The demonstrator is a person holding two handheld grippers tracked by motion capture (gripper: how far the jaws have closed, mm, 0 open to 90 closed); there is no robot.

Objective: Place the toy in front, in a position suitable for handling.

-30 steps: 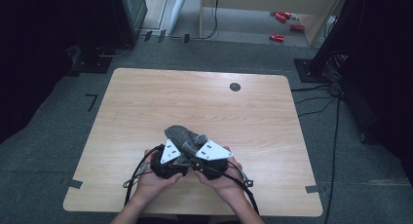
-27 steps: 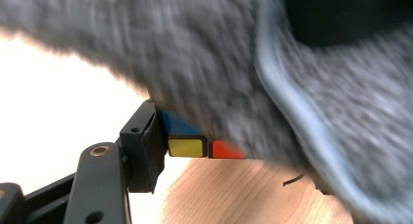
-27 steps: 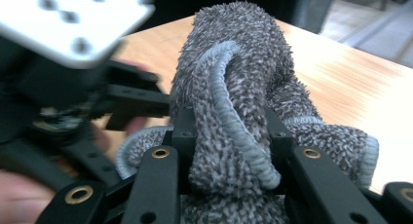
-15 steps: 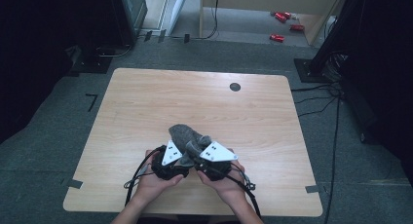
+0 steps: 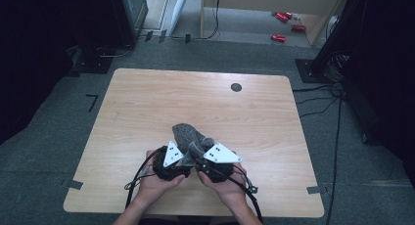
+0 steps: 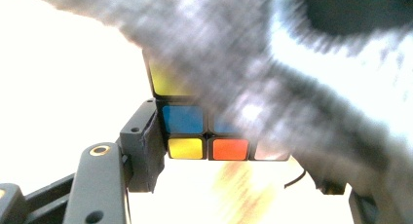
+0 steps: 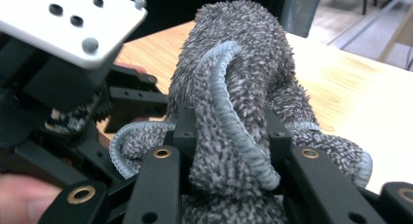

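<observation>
Dark grey carpet surrounds a pale wood-grain tabletop [image 5: 147, 107] with rounded corners and a small black cable grommet [image 5: 236, 87] near its far edge. Close to the near edge, about midway along it, a person's two hands hold a pair of black two-jaw grippers pressed close together. The left gripper [image 6: 214, 136] has its jaws clamped on a puzzle cube [image 6: 202, 131], a hard, glossy plastic block whose square stickers show yellow, blue and orange between black seams. The right gripper [image 7: 226, 151] has its jaws closed on a bunched fold of a grey microfibre cloth [image 7: 234, 87], a soft, shaggy towel of mottled grey and white pile with a paler stitched hem that curls in a ribbed ridge. In the left gripper view the cloth drapes, blurred, over the top and one side of the cube, leaving its lower rows bare. Judging from this, the work looks like wiping or wrapping the cube with the cloth and seems partway through: cloth and cube are already together and both gripped, while the exposed lower faces remain to be covered or rubbed. A grey three-cornered plate [image 5: 222, 154] tops each gripper, and black cables [image 5: 142, 173] loop toward the near edge.
</observation>
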